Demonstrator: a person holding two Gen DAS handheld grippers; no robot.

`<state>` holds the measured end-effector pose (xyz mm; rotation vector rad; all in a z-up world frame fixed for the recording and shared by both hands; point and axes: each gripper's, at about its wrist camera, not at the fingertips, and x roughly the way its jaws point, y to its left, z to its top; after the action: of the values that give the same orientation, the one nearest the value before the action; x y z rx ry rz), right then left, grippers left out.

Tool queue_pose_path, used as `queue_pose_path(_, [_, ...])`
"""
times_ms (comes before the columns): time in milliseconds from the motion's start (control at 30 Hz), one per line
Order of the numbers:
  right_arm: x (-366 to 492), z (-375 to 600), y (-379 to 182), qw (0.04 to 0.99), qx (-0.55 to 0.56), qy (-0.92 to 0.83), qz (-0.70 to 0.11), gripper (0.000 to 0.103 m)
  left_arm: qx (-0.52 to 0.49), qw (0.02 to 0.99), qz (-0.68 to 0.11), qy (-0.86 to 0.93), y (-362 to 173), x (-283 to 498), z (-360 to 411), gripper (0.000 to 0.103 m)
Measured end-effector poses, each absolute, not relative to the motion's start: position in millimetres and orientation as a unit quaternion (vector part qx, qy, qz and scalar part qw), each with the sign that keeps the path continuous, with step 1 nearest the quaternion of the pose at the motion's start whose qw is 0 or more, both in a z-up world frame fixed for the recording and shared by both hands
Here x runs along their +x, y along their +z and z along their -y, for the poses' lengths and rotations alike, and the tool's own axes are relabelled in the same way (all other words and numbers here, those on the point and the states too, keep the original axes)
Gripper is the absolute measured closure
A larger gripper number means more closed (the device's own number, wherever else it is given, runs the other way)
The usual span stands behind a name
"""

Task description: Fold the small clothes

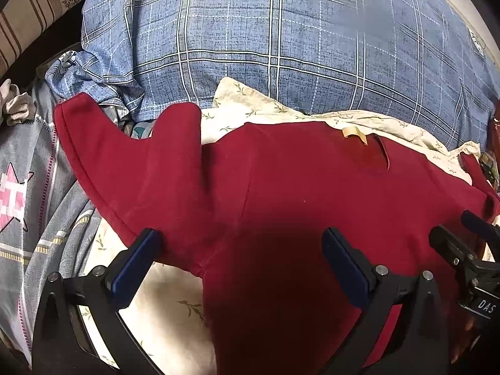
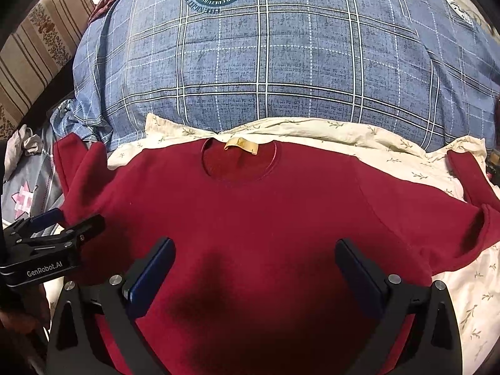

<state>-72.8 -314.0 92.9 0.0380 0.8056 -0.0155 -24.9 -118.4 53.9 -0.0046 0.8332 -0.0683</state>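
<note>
A dark red sweater [image 2: 250, 212] lies spread flat on a cream floral sheet [image 2: 406, 153], neck and tan label [image 2: 241, 147] at the far side. It also shows in the left wrist view [image 1: 265, 187], with its left sleeve [image 1: 125, 156] bent outward. My left gripper [image 1: 242, 243] is open, hovering above the sweater's left part, holding nothing. My right gripper [image 2: 254, 256] is open above the sweater's middle, holding nothing. Each gripper shows in the other's view: the right one [image 1: 462, 243], the left one [image 2: 59, 225].
A big blue plaid quilt [image 2: 281, 62] bulges just beyond the sweater. A grey cover with a pink star [image 1: 15, 197] lies at the left. A striped floral cushion [image 2: 34, 53] stands at the far left. A crumpled pale cloth [image 1: 15, 103] lies by the left edge.
</note>
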Motion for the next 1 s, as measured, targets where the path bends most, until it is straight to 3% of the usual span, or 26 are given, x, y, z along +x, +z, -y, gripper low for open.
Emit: queue_pose_path(1000, [-70.6, 311.9, 84.8, 0.908, 0.022, -0.010, -0.418, 0.001, 0.015, 0.914, -0.404, -0.025, 48.6, -27.0, 123.8, 0.000])
